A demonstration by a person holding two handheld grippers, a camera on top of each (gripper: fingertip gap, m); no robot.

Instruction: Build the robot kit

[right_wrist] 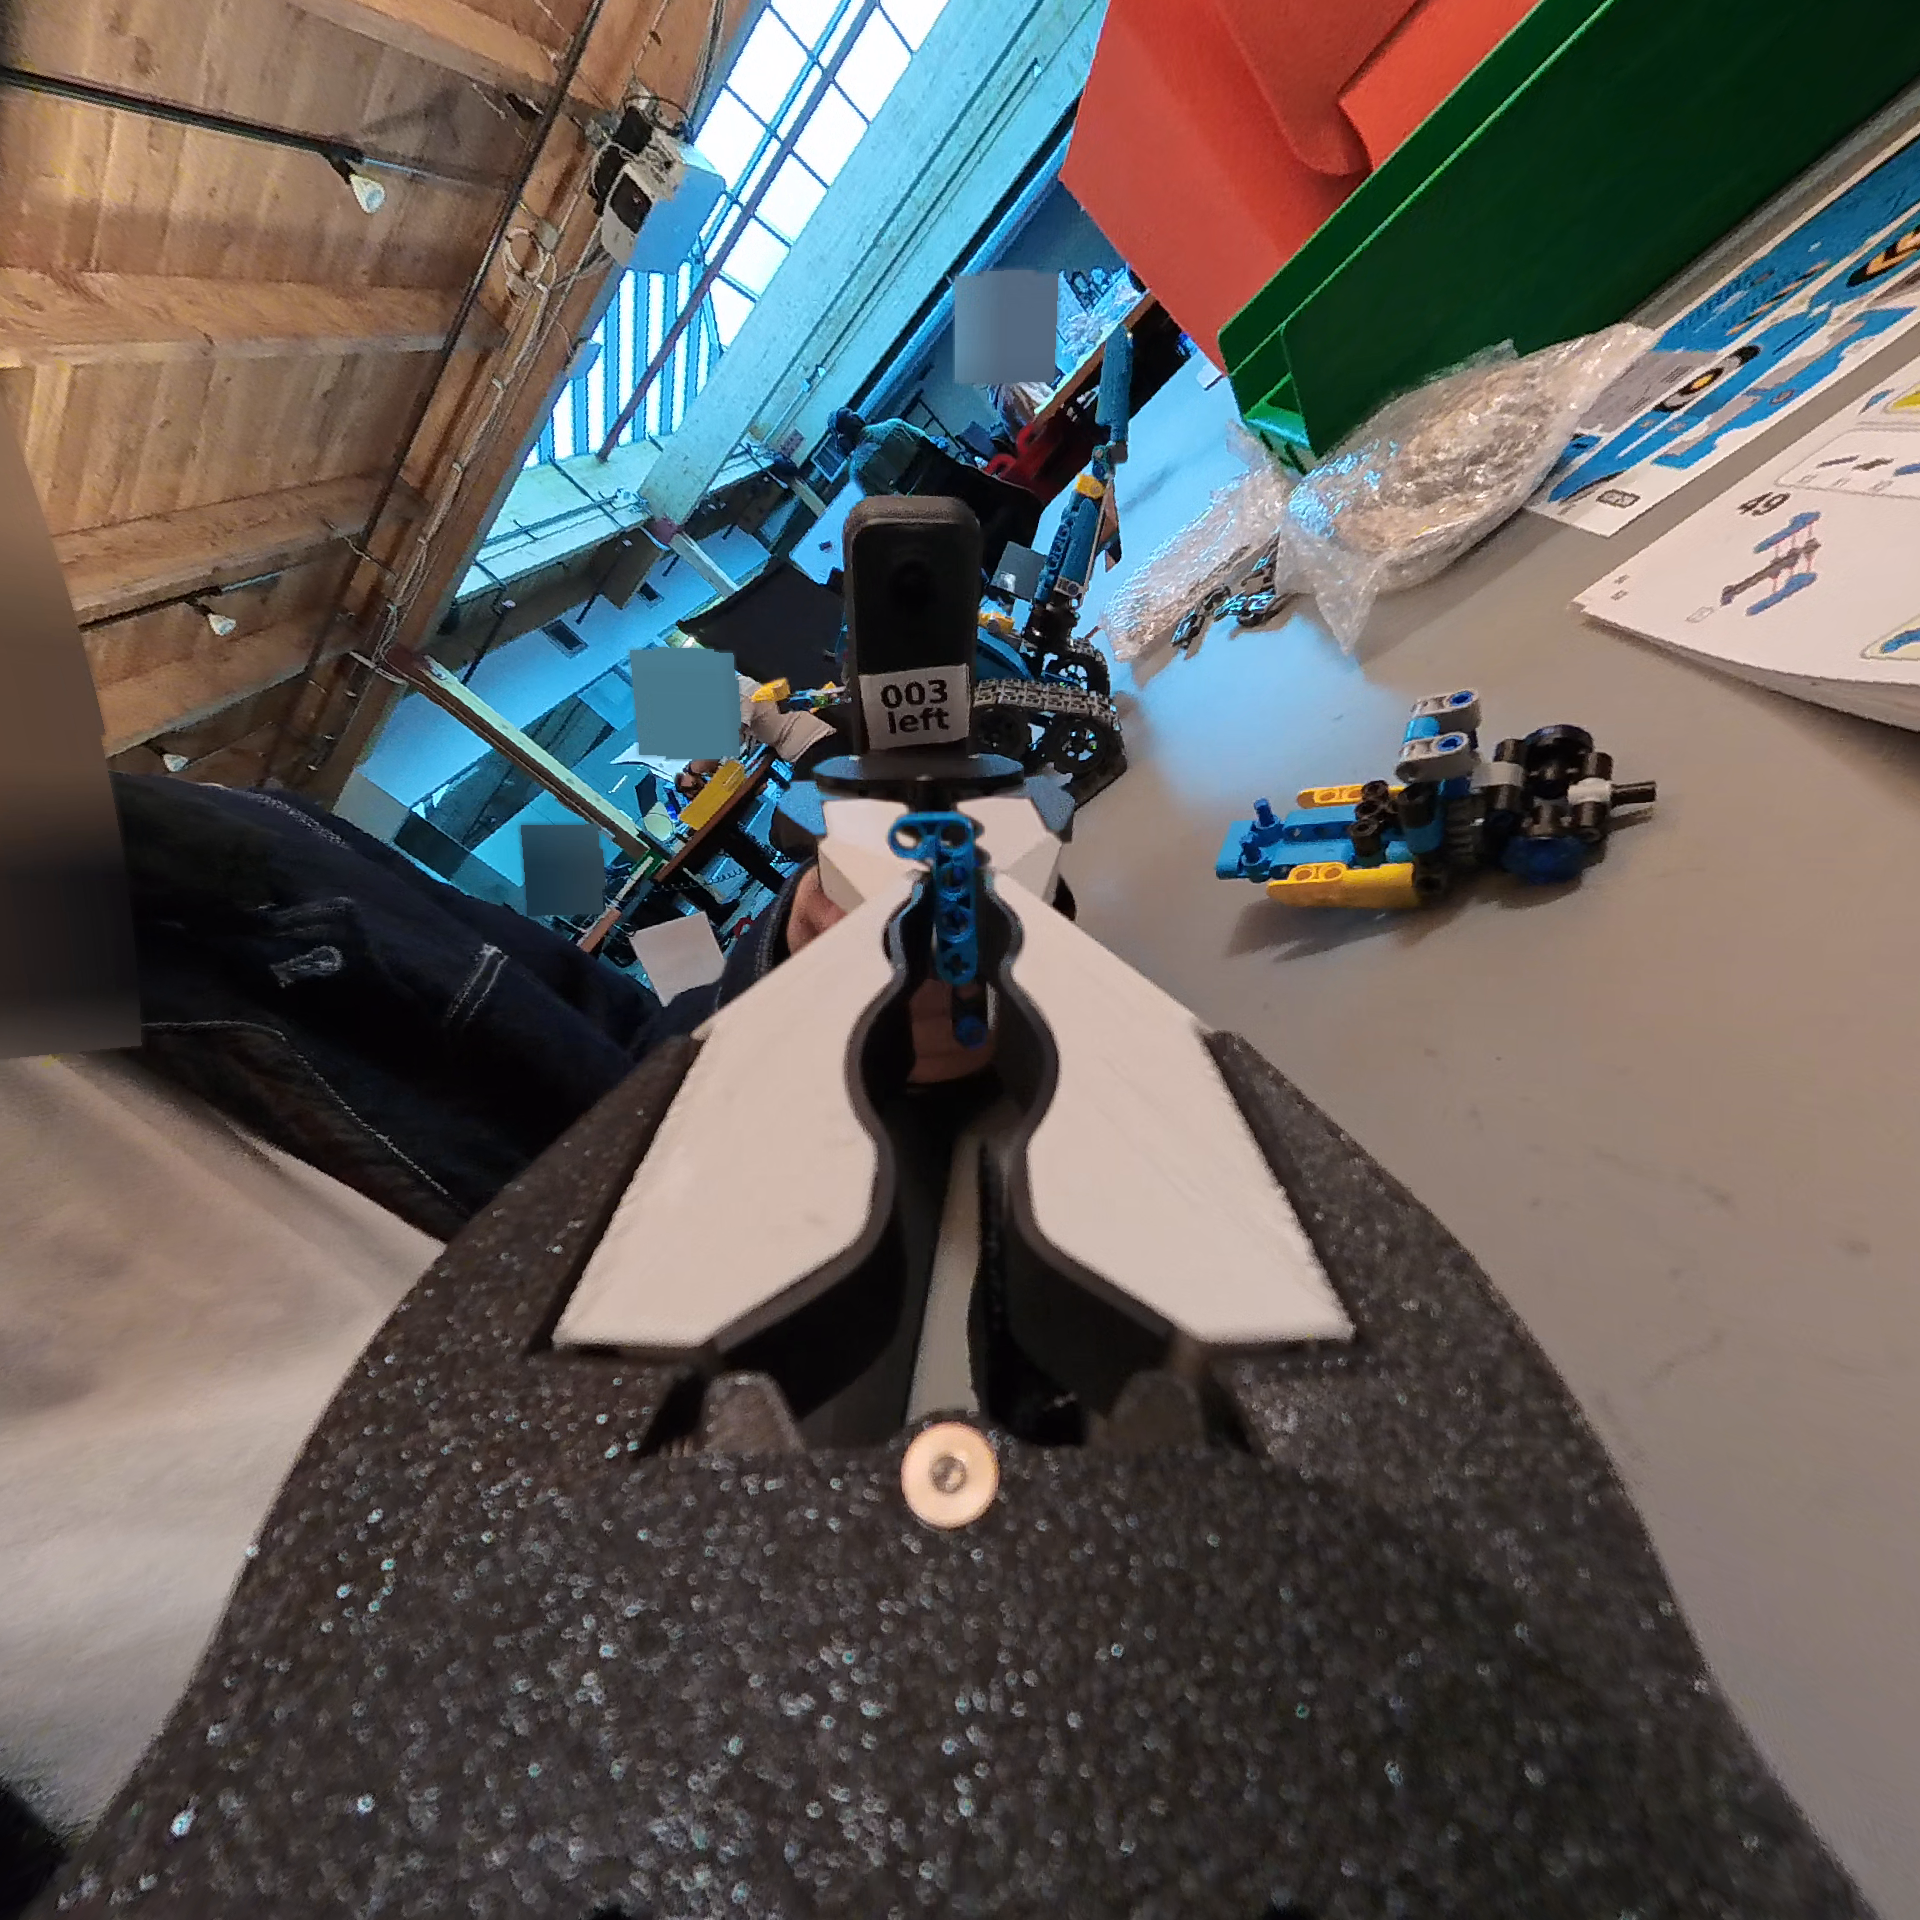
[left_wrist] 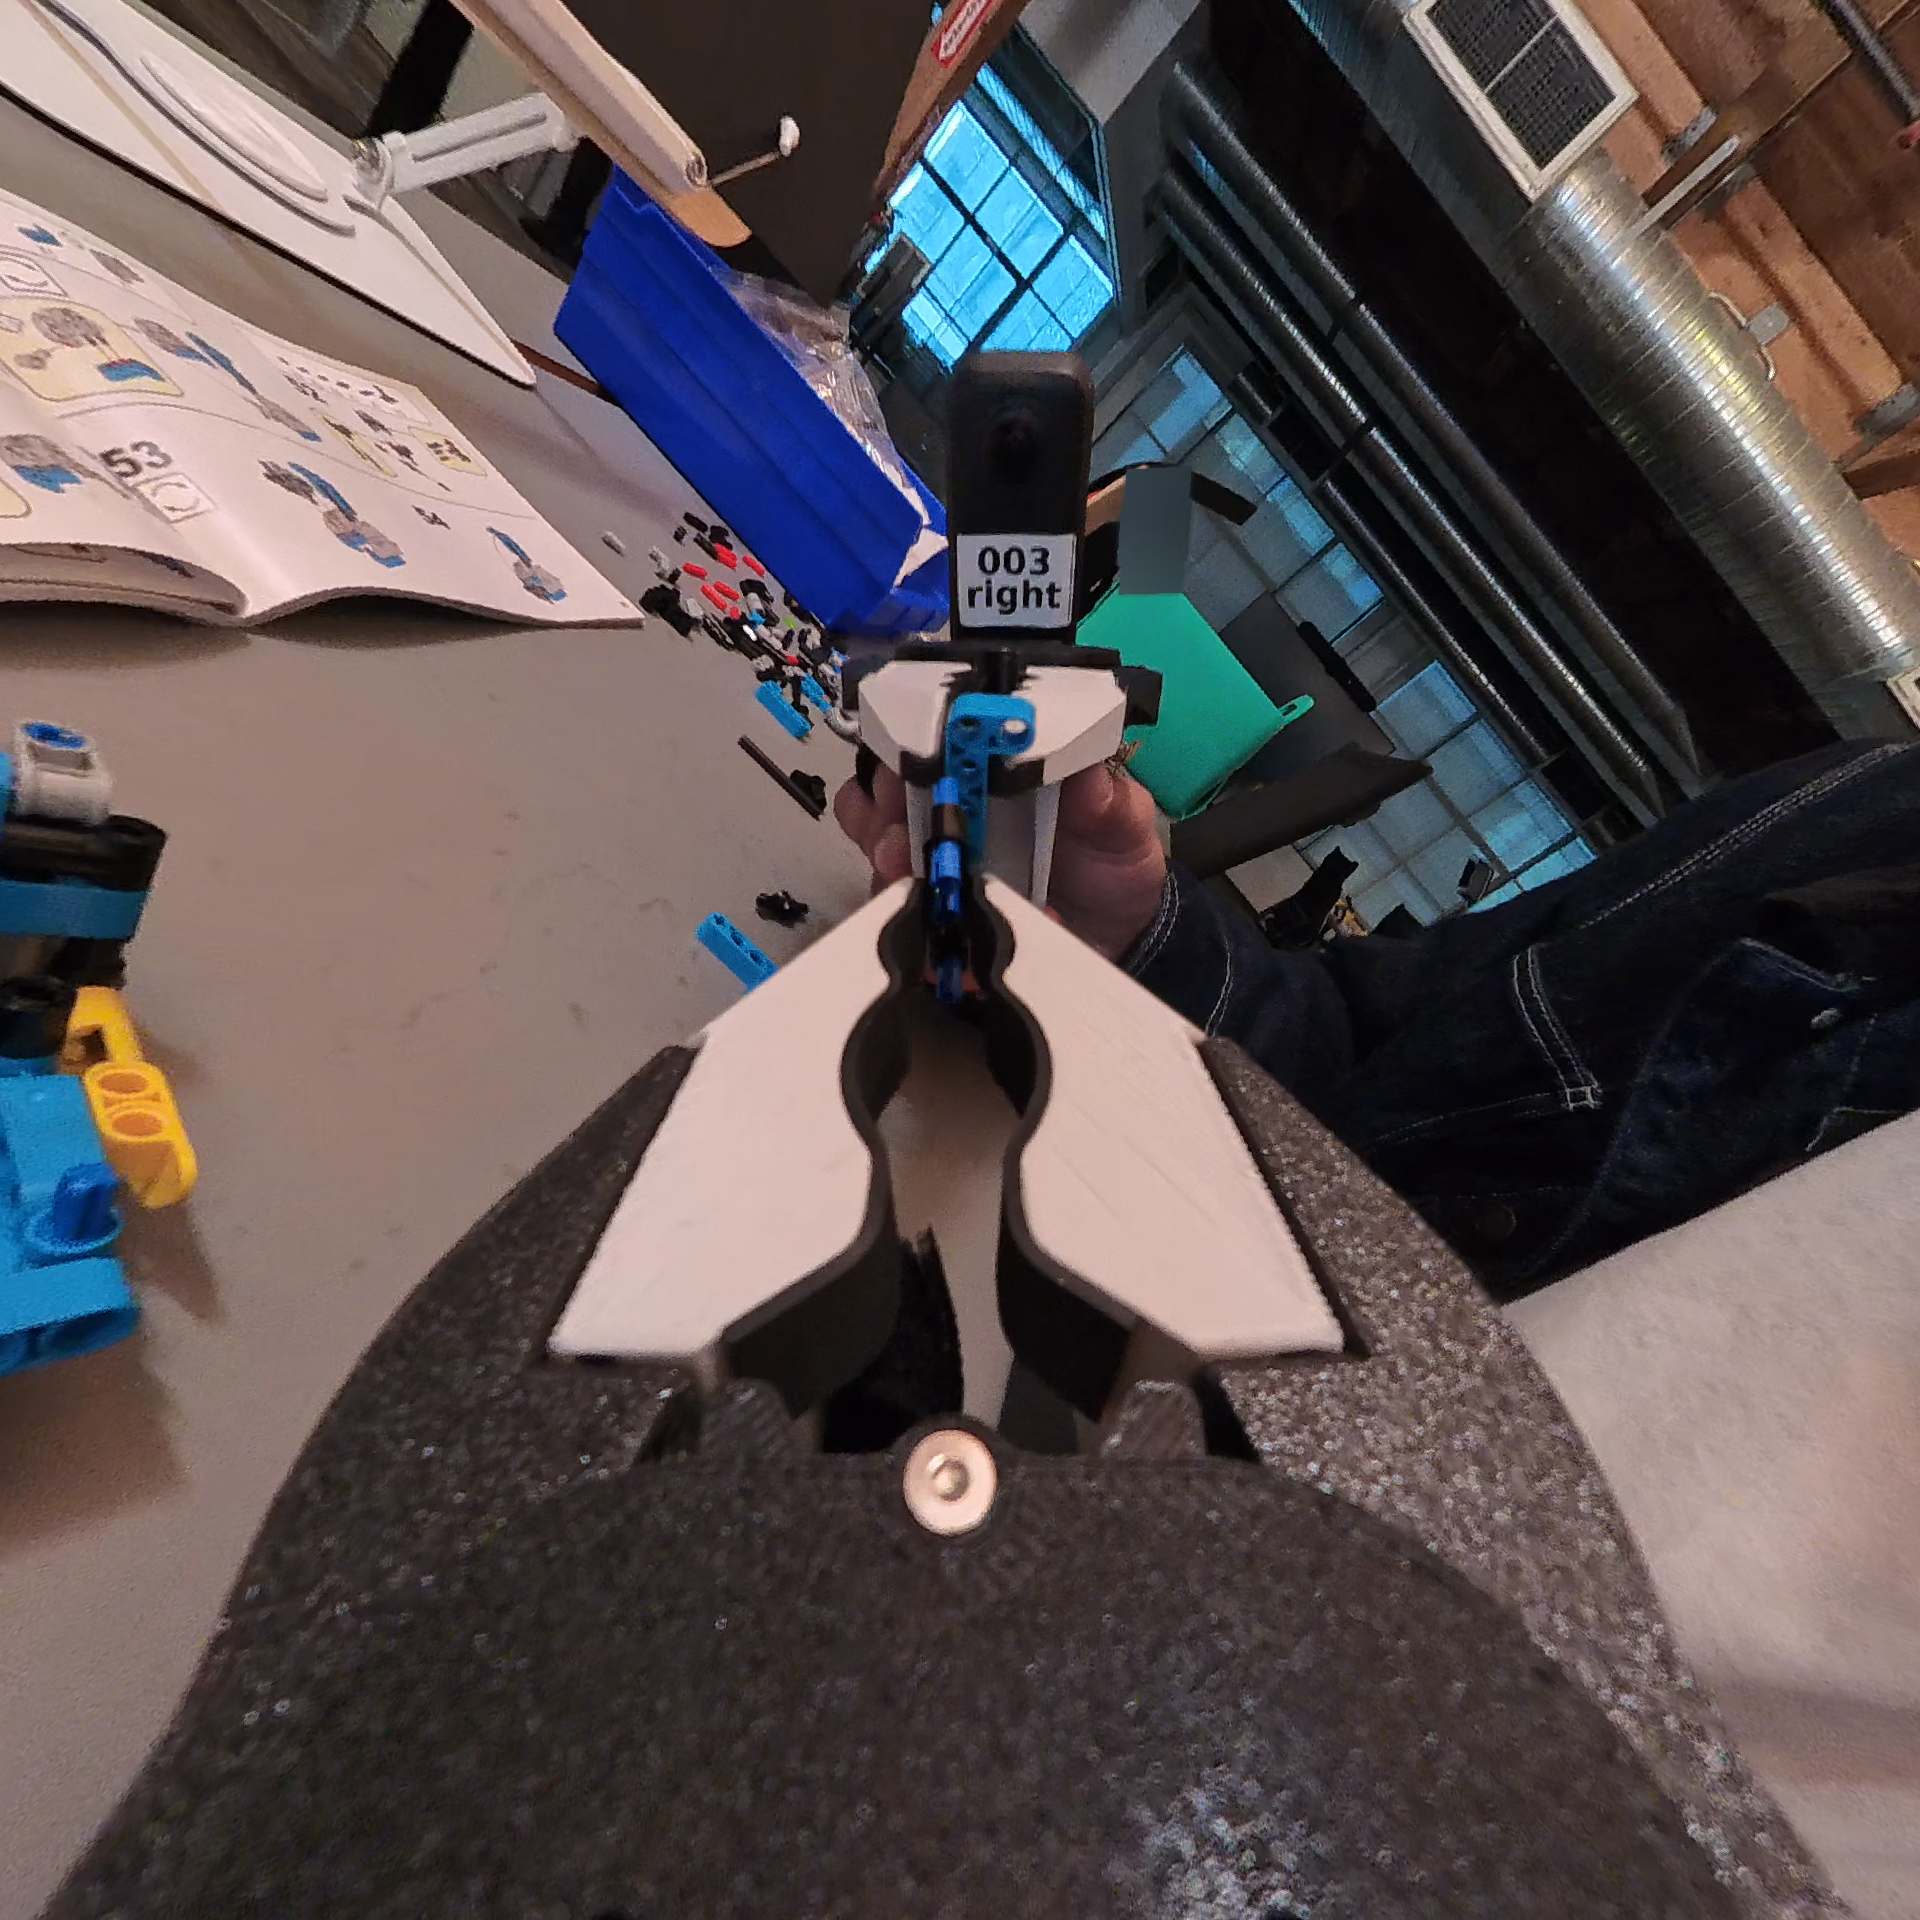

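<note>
The left wrist view alone shows the blue bin [left_wrist: 727, 416], the scatter of small loose black, red and blue pieces [left_wrist: 743, 613] at its foot, and a separate short blue beam [left_wrist: 736, 945] lying on the grey table [left_wrist: 436, 831]. The right wrist view alone shows the green bin [right_wrist: 1558, 208], an orange bin [right_wrist: 1195, 135] behind it, crumpled clear plastic bags [right_wrist: 1434, 468] and a tracked model [right_wrist: 1049, 686] far off. Both views show the open instruction booklet [left_wrist: 260, 468] and the partly built blue, yellow and black model [right_wrist: 1444, 821] resting on the table.

The blue perforated beam [left_wrist: 961, 790] is long and thin, with a row of round holes, a short cross arm at one end and a dark pin part-way along. It hangs in the air above the table, between the two grippers, which face each other tip to tip.

The left gripper [left_wrist: 951, 935] has its white fingers drawn narrow, with one end of the beam pinched at the tips. The right gripper [right_wrist: 951, 935] is likewise drawn narrow around the opposite end of the same beam. A hand [left_wrist: 1091, 842] in a dark denim sleeve [left_wrist: 1558, 1039] grips the right gripper's handle.
</note>
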